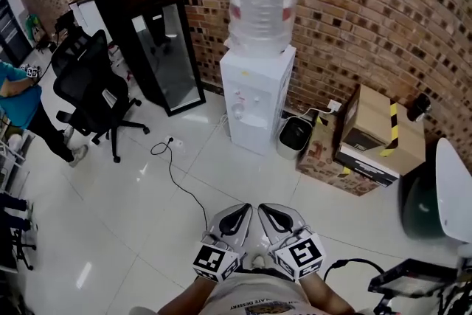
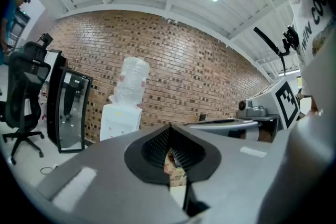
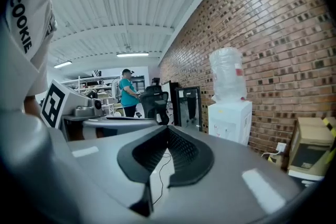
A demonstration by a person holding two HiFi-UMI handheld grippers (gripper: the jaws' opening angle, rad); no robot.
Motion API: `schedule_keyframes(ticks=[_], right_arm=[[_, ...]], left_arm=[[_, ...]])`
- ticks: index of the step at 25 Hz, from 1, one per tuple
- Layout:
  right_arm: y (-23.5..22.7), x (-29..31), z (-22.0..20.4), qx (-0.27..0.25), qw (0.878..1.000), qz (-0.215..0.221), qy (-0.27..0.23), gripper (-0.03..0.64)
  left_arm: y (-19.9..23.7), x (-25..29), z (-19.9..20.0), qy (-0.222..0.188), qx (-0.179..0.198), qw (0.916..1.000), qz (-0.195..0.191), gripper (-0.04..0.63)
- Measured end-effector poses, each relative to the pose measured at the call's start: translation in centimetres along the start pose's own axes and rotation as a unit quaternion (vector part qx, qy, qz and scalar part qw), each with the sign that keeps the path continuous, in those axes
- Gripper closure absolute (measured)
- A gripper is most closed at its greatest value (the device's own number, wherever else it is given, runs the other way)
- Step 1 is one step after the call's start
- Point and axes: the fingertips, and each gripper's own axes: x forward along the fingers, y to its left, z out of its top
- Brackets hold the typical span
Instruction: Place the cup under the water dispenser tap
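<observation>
- The left gripper point(image 1: 237, 214) and the right gripper point(image 1: 271, 212) are held side by side low in the head view. Each has its jaws clenched tip to tip, with nothing between them.
- Each gripper's cube point(image 1: 216, 262) bears black-and-white square markers, a pattern and not lettering.
- The water dispenser point(image 1: 254, 96) stands on the white floor against the brick wall point(image 1: 354, 4), well ahead of both grippers, with a clear bottle point(image 1: 260, 4) on top.
- The bottle carries a red label point(image 1: 237, 11) whose print is too small to read.
- The tap recess on the dispenser's front is too small to tell what sits in it, and no view lets me make out the cup.
- The person's white shirt reads "COOKIE" in the right gripper view. In the left gripper view the frame edge cuts it to "COO".
- A line of small print on the shirt at the bottom of the head view is clipped and cannot be read for sure.
- A cardboard box point(image 1: 380, 133) with yellow-and-black tape point(image 1: 389, 130) lies right of the dispenser on a printed carton point(image 1: 321, 147) whose graphics are illegible.
- A dark bin-like object point(image 1: 295, 136) stands just beside the dispenser; what it is I cannot tell.
- At left are an office chair point(image 1: 92, 85), a black glass-fronted cabinet point(image 1: 166, 55) and a person in teal point(image 1: 18, 103), cut by the frame.
</observation>
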Motion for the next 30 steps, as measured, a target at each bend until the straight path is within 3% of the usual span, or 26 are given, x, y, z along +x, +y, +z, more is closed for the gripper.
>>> schedule_keyframes(ticks=[5,19,30], right_arm=[[1.2,-2.0,0.1,0.002,1.0,-0.008,-0.015,0.611],[4.1,-0.8,0.3,-0.005,1.0,-0.009,-0.006,0.612],[4.2,-1.3,0.2,-0.005,1.0,-0.024,-0.008,0.612]], left_arm=[[-2.3,-1.4,0.5,-0.01,0.011,0.9997,-0.017,0.603],[-0.2,-4.0,2.0,-0.011,0.017,0.9998,-0.009,0.603],[-1.3,-4.3,1.4,-0.011,0.014,0.9994,-0.03,0.603]])
